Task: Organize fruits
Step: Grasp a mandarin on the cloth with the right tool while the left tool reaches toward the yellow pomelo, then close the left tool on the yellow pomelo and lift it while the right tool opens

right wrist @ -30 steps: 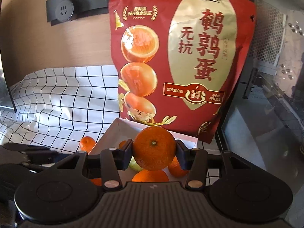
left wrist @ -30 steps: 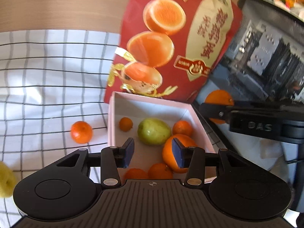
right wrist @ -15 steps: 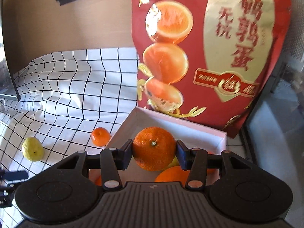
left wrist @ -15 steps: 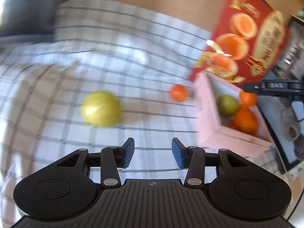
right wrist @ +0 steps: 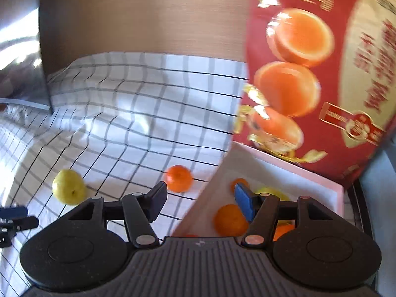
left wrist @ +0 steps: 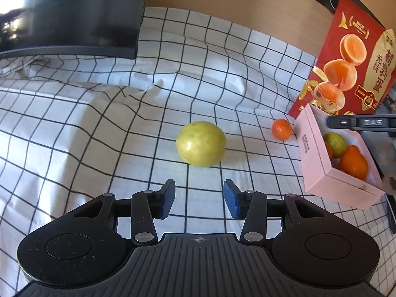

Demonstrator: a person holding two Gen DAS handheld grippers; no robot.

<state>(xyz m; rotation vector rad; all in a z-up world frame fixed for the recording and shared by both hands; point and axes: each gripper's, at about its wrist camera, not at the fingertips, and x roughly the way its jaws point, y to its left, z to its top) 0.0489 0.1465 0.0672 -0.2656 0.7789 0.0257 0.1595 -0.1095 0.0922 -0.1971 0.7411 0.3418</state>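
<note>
A yellow-green fruit (left wrist: 201,144) lies on the checked cloth just ahead of my left gripper (left wrist: 199,198), which is open and empty. A small orange (left wrist: 282,129) sits on the cloth beside the pink box (left wrist: 314,158), which holds a green fruit and several oranges. My right gripper (right wrist: 200,198) hangs over the box's (right wrist: 297,170) left wall. Its jaws are opening with nothing between them. A large orange (right wrist: 230,220) lies in the box beneath it. In the right wrist view the small orange (right wrist: 178,178) and the yellow-green fruit (right wrist: 68,186) are on the cloth to the left.
A tall red bag (left wrist: 351,69) stands right behind the box. A dark monitor (left wrist: 74,12) stands at the back left before a wooden wall. The cloth is wrinkled in the middle. My left gripper's tip (right wrist: 14,219) shows at the left edge of the right wrist view.
My left gripper swung away from the box and now faces the yellow-green fruit. My right gripper moved down over the box and let go of the large orange, which now lies inside.
</note>
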